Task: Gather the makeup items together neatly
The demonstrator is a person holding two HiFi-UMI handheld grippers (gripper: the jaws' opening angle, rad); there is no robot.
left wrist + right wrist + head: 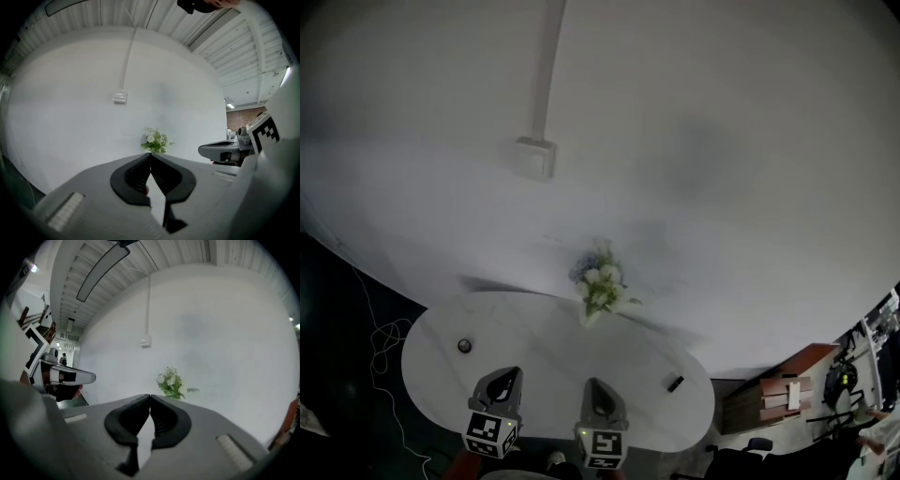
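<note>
White wall (694,141) standing behind flower bouquet (600,286). Oval tabletop (548,342) stretching before bouquet. Left gripper (150,157), right gripper (150,397) hovering this side of bouquet, jaws pressing together, empty. Small round item (464,346) lying left-front of bouquet, small dark item (675,382) right-front.

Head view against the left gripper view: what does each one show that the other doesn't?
Only the head view: the white oval table from above, a small round item on its left, a small dark item on its right, and the left gripper from outside. Only the left gripper view: the ribbed ceiling and that gripper's shut jaws close up. Both: the flowers, the wall box and the right gripper.
</note>
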